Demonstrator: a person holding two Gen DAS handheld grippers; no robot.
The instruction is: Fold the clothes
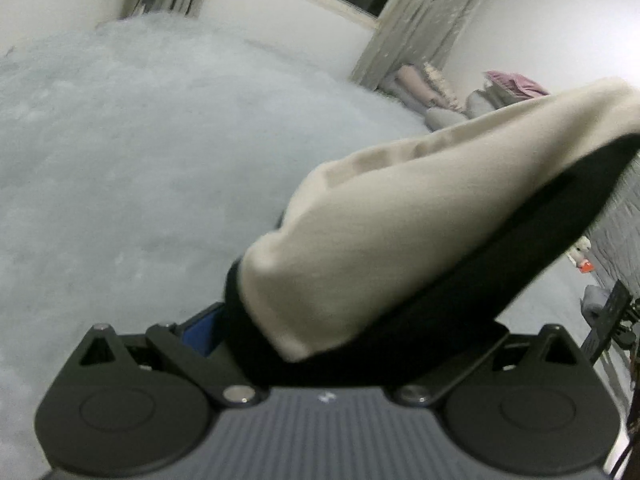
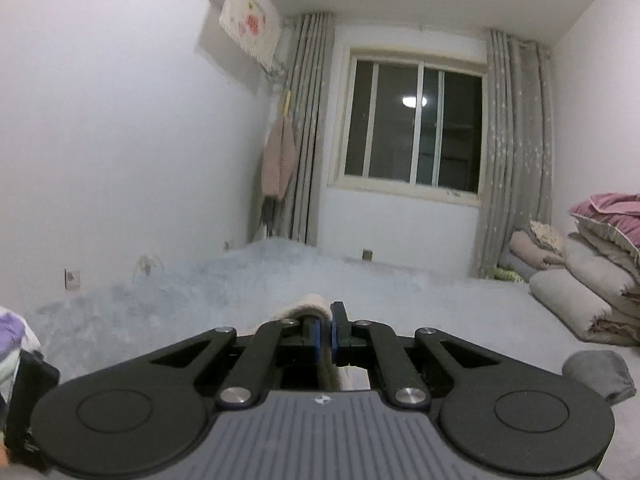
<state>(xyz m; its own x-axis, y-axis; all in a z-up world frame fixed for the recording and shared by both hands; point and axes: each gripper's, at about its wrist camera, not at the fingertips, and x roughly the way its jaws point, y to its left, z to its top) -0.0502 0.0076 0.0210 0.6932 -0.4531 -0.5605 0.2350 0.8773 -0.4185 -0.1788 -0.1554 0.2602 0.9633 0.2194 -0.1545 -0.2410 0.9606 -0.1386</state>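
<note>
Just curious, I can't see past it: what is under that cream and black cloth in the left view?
The cloth drapes over the left tongs, hiding their fingers except a bit of blue pad. Beyond lies the grey blanket. Whether the fingers press the cloth cannot be seen.

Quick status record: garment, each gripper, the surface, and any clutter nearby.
garment: cream and black garment, lifted off the surface, draped across the left gripper
left gripper: jaws wide, cloth lying between them, pads hidden
right gripper: shut on cream cloth
surface: pale grey-blue fuzzy blanket
clutter: folded quilts stacked at the right wall; grey bundle beside the right gripper
</note>
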